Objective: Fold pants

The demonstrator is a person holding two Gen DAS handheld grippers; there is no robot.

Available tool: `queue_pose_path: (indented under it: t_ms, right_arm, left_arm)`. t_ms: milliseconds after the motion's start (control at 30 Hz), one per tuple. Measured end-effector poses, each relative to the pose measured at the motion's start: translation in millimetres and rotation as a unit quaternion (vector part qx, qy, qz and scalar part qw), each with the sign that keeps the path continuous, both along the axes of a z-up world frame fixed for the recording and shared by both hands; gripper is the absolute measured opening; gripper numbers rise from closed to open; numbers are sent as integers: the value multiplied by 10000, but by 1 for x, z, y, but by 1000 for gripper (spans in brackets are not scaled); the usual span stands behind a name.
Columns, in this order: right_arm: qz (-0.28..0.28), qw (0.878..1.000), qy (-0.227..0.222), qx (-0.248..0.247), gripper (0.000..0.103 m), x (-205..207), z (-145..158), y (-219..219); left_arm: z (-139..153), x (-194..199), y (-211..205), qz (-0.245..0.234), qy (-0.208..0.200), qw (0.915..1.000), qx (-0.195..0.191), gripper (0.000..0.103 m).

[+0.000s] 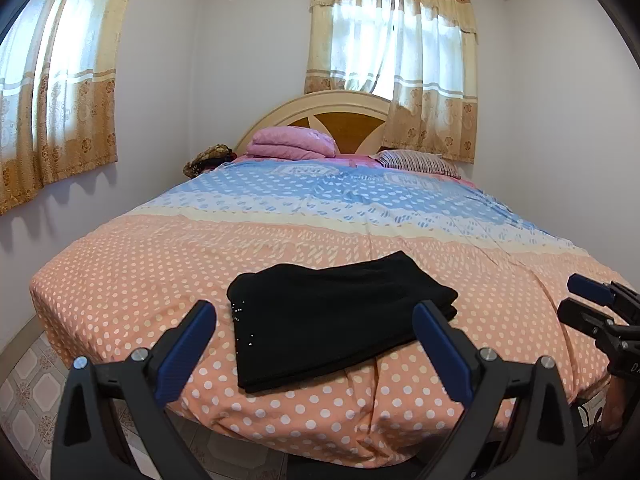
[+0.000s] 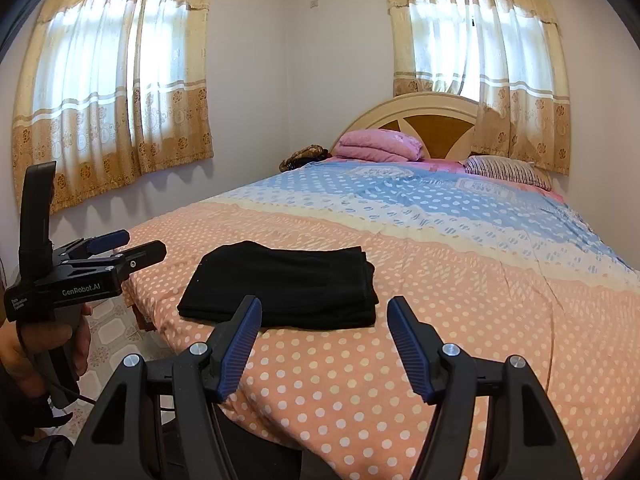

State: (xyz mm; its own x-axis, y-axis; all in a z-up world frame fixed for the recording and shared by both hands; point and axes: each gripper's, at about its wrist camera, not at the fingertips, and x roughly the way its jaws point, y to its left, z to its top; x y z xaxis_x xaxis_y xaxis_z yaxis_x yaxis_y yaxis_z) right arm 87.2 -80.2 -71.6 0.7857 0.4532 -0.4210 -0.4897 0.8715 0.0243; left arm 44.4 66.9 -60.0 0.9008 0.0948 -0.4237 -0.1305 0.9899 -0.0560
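The black pants (image 1: 332,316) lie folded into a compact rectangle near the foot of the bed (image 1: 132,280), with small sparkly studs on the left edge. They also show in the right wrist view (image 2: 284,284). My left gripper (image 1: 316,320) is open and empty, held back just short of the pants. My right gripper (image 2: 324,316) is open and empty, just short of the pants' near edge. The right gripper shows at the right edge of the left wrist view (image 1: 576,300). The left gripper shows at the left of the right wrist view (image 2: 144,244).
The bed has an orange and blue polka-dot cover (image 2: 460,280). A folded pink blanket (image 1: 292,142) and a striped pillow (image 1: 416,162) lie by the headboard (image 1: 340,112). Curtained windows (image 2: 116,76) stand on both walls. Tiled floor (image 1: 28,392) lies left of the bed.
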Motion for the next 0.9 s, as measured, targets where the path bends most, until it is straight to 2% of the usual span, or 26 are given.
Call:
queue_pose_path:
  t_ms: [900]
  right_arm:
    - [53,9999,-100,-6,67,-3,-3,1]
  left_arm:
    - [3,-1,-2,242,-21,9997,105,103]
